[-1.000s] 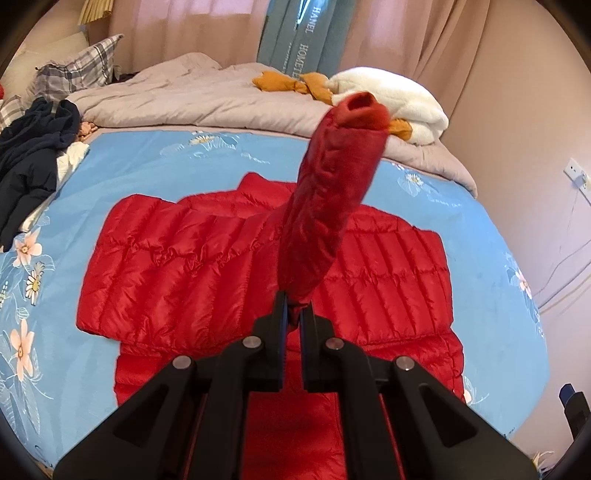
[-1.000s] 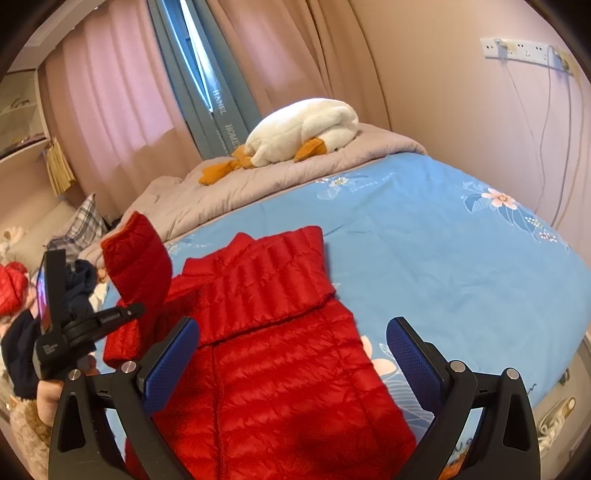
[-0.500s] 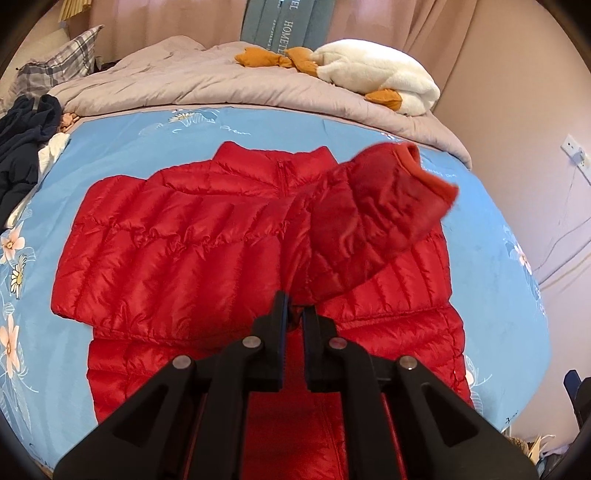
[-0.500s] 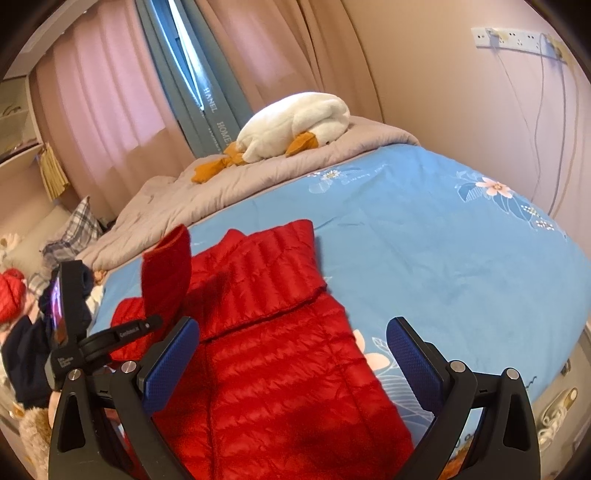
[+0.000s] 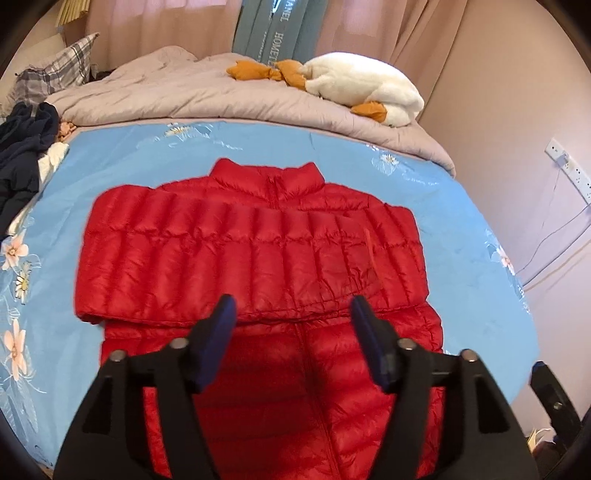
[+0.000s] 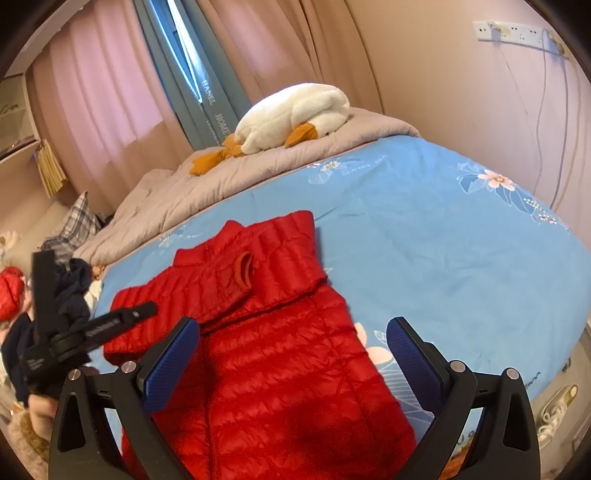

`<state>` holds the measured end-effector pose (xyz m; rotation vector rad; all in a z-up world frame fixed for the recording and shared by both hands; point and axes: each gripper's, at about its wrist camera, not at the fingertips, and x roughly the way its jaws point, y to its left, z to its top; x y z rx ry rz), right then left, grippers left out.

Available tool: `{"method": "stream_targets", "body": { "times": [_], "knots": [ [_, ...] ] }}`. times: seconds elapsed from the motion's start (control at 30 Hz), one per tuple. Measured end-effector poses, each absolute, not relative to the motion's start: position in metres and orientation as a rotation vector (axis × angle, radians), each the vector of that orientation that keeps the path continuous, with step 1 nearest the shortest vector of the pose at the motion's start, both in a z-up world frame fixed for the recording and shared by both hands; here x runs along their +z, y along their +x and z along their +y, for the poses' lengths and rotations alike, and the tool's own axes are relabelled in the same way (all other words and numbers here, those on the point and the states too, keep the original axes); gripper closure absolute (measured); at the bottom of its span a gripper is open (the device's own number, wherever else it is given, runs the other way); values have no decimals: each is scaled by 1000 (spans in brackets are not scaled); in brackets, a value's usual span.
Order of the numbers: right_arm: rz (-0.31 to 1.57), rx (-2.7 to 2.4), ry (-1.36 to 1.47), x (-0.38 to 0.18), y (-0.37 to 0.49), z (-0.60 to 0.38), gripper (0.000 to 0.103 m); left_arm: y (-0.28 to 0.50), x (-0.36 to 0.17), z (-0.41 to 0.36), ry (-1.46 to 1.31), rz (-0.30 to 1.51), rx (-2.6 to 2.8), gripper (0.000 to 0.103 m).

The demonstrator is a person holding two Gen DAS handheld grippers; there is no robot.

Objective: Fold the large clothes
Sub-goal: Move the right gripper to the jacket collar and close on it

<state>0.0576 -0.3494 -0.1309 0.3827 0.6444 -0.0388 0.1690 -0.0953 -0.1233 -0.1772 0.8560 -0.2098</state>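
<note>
Both hand-held grippers (image 5: 291, 314) (image 6: 291, 347) wide apart, empty, above red jacket (image 5: 255, 254)

- The blue-grey curtain panel (image 5: 275, 33) between the pink curtains carries white capital letters running along its length: "HOME" reads clearly in the left wrist view, and above it a word cut off by the frame edge, showing about "ANEL".
- In the right wrist view the same curtain panel (image 6: 212, 107) reads "HANEL" and, lower down, "HOME".
- The black strap (image 6: 110, 323) on the left hand-held gripper bears small white lettering, too blurred to read.
</note>
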Motion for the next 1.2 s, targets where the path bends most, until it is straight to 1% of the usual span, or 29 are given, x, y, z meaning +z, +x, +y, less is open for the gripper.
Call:
{"method": "stream_targets", "body": {
  "times": [0.1,0.13,0.17,0.23,0.27,0.37,0.6,0.83,0.93,1.03,1.2],
  "knots": [
    [652,-27,371,-131,62,-345,3,161,-113,-82,-189,824,-185,28],
    [653,-24,365,-130,63,-342,3,158,-109,-76,-195,816,-169,24],
    [653,-21,360,-130,65,-341,3,157,-107,-71,-199,811,-158,21],
    [655,-9,338,-127,72,-336,3,151,-100,-56,-209,790,-127,19],
    [655,-4,329,-127,74,-333,3,149,-98,-49,-214,785,-108,16],
    [658,24,287,-121,90,-322,3,141,-92,-22,-251,773,-44,12],
    [690,128,182,-119,140,-289,3,115,-98,49,-359,762,124,11],
    [805,164,69,-153,206,-258,3,82,-117,99,-467,782,257,11],
    [878,161,50,-173,232,-254,9,72,-122,111,-484,782,289,11],
    [931,128,31,-186,247,-253,11,65,-127,121,-503,786,305,11],
    [1008,130,64,-205,258,-259,18,65,-134,132,-537,794,319,11]
  ]
}}
